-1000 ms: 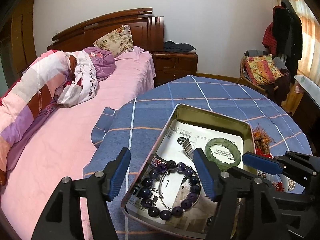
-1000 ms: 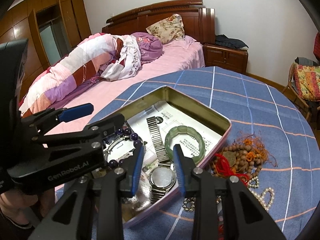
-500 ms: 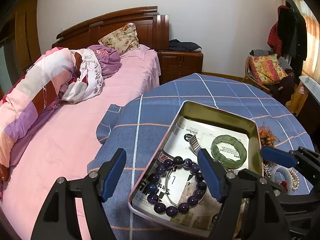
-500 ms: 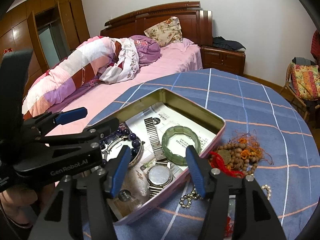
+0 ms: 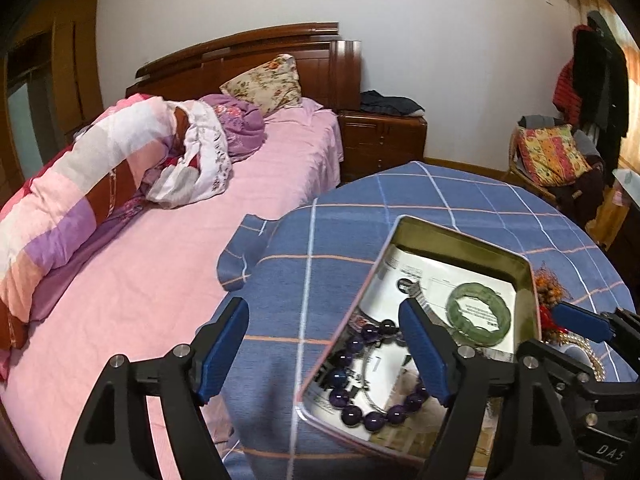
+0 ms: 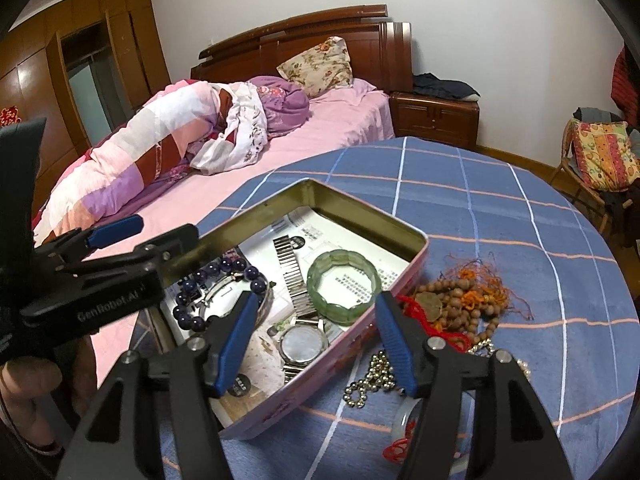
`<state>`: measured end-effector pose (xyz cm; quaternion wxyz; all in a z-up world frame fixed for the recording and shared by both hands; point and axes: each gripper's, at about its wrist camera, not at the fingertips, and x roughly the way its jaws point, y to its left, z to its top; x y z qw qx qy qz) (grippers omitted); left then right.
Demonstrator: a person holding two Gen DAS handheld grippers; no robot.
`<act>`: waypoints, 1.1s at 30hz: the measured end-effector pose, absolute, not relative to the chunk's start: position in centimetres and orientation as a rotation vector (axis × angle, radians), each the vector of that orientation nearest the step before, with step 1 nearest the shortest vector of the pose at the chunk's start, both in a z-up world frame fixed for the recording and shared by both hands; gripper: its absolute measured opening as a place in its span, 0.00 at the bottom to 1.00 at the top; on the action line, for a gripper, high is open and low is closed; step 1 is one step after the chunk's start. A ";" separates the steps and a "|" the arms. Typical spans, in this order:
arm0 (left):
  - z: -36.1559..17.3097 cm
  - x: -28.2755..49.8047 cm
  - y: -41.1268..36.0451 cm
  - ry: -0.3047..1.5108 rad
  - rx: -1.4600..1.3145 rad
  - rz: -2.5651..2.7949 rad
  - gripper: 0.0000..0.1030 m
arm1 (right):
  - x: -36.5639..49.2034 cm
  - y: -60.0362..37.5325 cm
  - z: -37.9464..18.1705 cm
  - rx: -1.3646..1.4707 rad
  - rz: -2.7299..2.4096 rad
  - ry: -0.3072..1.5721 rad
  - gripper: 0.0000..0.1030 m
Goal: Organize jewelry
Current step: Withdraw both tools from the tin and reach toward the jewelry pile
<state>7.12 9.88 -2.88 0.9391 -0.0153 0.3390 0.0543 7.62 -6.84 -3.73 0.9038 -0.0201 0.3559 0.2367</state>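
An open tin (image 6: pixel 360 208) on the blue checked tablecloth holds a green bangle (image 6: pixel 348 314), a purple bead bracelet (image 6: pixel 200 276) and a metal wristwatch (image 6: pixel 302 346). My right gripper (image 6: pixel 316 316) hovers over the tin's near corner. Its jaws are opening, with the watch below the gap and no pad touching it. In the left wrist view my left gripper (image 5: pixel 324 340) straddles the tin's (image 5: pixel 460 236) left rim. Those jaws are opening too and grip nothing. The right finger hides part of the purple bracelet (image 5: pixel 356 412); the bangle (image 5: pixel 464 292) lies beyond.
Right of the tin lie brown wooden beads with orange tassels (image 6: pixel 452 300), a small metal bead chain (image 6: pixel 368 380) and a white ring (image 6: pixel 400 420). A pink bed (image 6: pixel 192 208) borders the table on the left. A chair with a cushion (image 6: pixel 604 152) stands at the far right.
Both pairs of jaws have spread wider, the right ones by much more, away from the watch. The left gripper has swung slightly left, so the tin sits further right in its view.
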 end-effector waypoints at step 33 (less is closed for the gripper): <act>-2.6 3.3 -0.9 0.680 0.089 -0.077 0.75 | 5.0 -20.4 -6.1 -0.008 0.182 0.836 0.57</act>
